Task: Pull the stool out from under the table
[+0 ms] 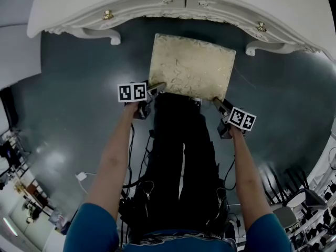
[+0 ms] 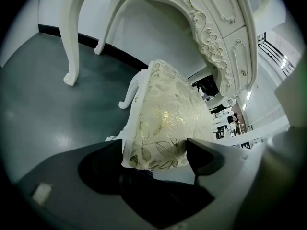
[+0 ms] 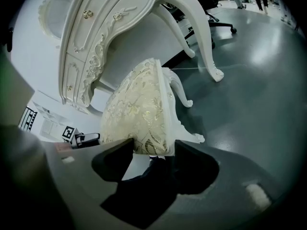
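Now the cream-and-gold stool [image 1: 190,67] stands on the dark floor [image 1: 79,114] just in front of the white table [image 1: 157,4], its far edge near the table's front. My left gripper [image 1: 157,86] and right gripper [image 1: 217,102] each clamp a near corner of its seat. Uneven pulling could twist it, or the soft cushion could slip free.

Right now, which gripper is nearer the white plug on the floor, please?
Left. The left gripper holds the stool on the side where the plug lies; the right gripper holds its far corner.
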Demonstrator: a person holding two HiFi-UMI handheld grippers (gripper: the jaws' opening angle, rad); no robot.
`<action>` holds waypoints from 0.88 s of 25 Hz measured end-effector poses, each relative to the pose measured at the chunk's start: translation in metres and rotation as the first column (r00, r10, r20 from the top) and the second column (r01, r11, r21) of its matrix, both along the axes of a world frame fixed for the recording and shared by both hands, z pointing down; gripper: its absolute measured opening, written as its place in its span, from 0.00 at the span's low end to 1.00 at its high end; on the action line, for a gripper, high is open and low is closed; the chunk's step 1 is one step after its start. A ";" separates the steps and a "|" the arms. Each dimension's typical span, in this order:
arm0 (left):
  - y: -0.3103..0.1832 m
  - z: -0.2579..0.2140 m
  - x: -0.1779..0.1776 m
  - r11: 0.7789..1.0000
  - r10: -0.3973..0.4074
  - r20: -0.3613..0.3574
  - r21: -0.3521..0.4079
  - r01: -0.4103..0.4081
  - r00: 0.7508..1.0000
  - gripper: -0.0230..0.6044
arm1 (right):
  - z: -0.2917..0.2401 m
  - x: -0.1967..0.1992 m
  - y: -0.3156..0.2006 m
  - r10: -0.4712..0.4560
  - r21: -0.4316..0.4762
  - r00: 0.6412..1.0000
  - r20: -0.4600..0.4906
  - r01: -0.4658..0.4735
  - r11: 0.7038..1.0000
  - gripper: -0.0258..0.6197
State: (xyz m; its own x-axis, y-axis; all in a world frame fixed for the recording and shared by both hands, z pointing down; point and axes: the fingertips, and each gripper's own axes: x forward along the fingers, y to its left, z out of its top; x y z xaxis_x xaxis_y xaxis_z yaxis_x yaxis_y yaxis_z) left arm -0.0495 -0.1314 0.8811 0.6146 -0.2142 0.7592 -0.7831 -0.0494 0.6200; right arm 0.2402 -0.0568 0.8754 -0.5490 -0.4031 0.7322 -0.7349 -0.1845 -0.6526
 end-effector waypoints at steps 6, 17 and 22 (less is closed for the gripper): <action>-0.004 -0.015 0.000 0.999 0.025 0.081 0.039 -0.028 0.996 0.66 | -0.010 0.002 -0.003 -0.072 0.016 0.995 -0.069 0.073 0.997 0.46; -0.022 -0.084 0.030 0.985 0.096 0.069 0.139 -0.105 0.993 0.59 | -0.084 -0.006 -0.057 -0.115 0.170 0.989 -0.088 0.128 0.977 0.40; -0.021 -0.147 0.053 0.929 0.239 0.138 0.256 -0.268 0.961 0.57 | -0.140 -0.011 -0.075 -0.141 0.278 0.986 -0.094 0.162 0.947 0.36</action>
State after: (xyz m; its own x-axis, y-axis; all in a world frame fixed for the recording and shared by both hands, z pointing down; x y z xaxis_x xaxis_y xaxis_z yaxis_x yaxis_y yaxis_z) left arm 0.0034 -0.1528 0.7342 0.5973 -0.2668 0.7563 -0.7809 -0.4085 0.4726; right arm 0.2291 -0.1317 0.7353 -0.5700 -0.5159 0.6395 -0.7865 0.1173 -0.6064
